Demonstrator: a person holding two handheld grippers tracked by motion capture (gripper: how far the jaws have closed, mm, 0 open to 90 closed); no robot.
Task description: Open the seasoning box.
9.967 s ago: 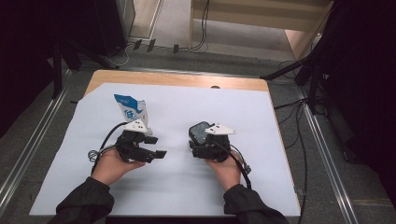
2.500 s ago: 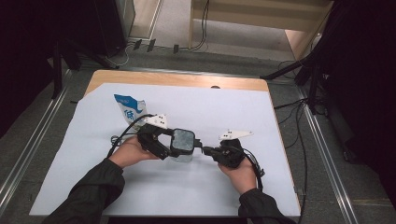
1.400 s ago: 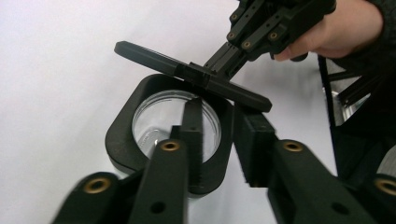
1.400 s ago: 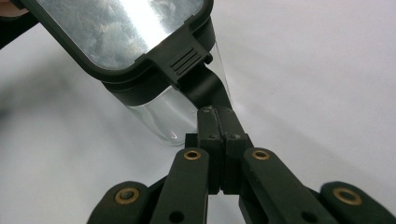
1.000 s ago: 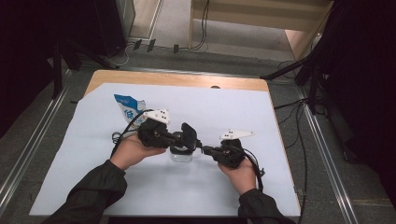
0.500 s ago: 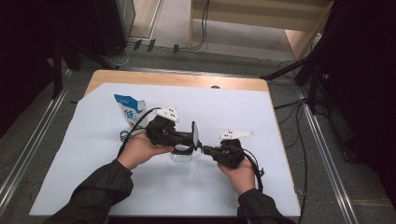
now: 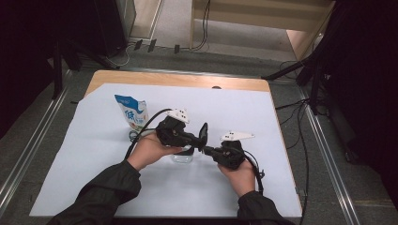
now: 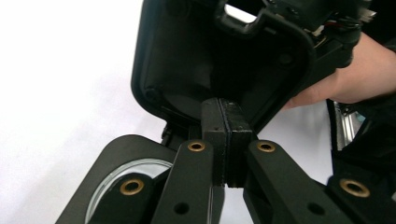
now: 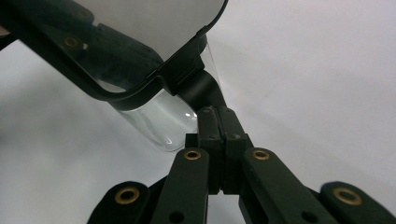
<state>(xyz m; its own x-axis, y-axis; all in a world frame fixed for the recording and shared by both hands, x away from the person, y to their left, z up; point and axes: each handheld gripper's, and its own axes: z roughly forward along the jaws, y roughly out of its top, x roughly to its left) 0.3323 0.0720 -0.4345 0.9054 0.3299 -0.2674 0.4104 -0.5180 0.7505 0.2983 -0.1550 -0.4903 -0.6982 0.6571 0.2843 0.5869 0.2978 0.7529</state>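
Standing behind the lidded box (image 7: 187,152), a blue-white pouch (image 7: 133,112); both grippers' fingers closed on its raised lid (image 7: 203,133)

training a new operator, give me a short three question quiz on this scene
1. True or false: the black lid lies flat and shut on the clear container.
2. Which gripper pinches the lid's edge? A) left gripper B) right gripper C) neither
3. What stands upright on the white sheet behind the left hand?

Key:
1. False: the lid is tipped up, open.
2. A: its jaws are closed on the lid's rim, while the right gripper clamps a black tab at the container's rim.
3. A blue and white pouch.
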